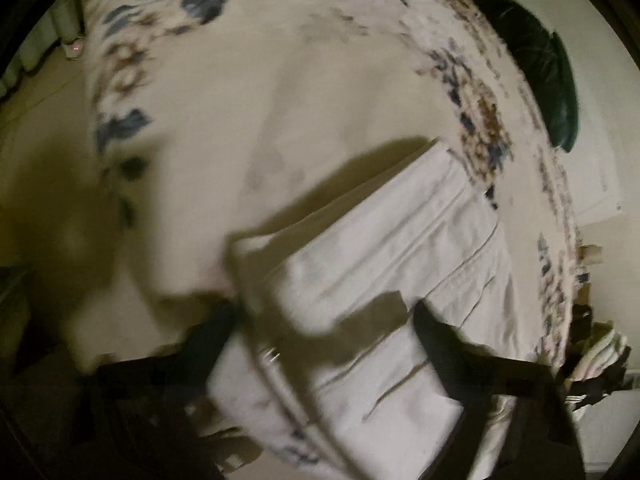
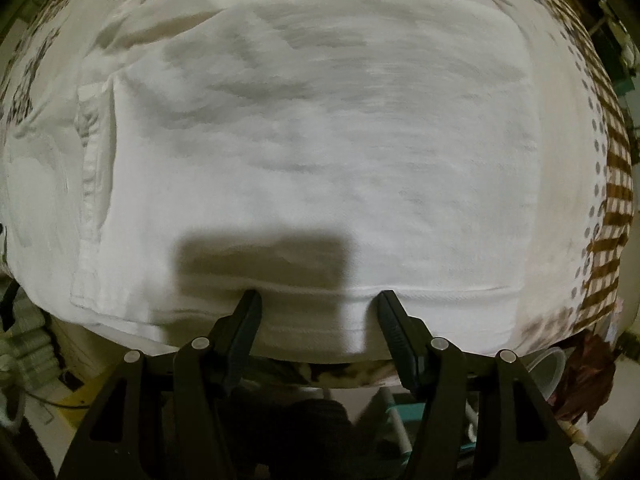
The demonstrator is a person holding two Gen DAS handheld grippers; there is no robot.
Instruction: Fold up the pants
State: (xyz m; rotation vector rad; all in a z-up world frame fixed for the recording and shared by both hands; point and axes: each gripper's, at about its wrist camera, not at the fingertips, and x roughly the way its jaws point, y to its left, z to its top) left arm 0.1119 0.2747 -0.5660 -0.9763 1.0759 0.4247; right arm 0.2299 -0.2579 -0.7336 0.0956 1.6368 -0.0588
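White pants [image 2: 312,152] lie folded flat on a floral bedsheet [image 2: 600,184], filling the right wrist view; a pocket seam runs down their left side. My right gripper [image 2: 316,300] is open, its fingertips [image 2: 252,304] resting at the near folded edge of the pants with nothing between them. In the blurred left wrist view the same folded pants [image 1: 380,264] lie on the bedsheet [image 1: 280,100]. My left gripper [image 1: 324,316] is open, its dark fingers [image 1: 432,328] spread over the near part of the pants.
The bed's edge runs close in front of the right gripper, with floor clutter [image 2: 560,368] below. A dark green cushion [image 1: 536,76] sits beyond the bed's right edge. Folded clothes [image 1: 600,356] lie at the lower right.
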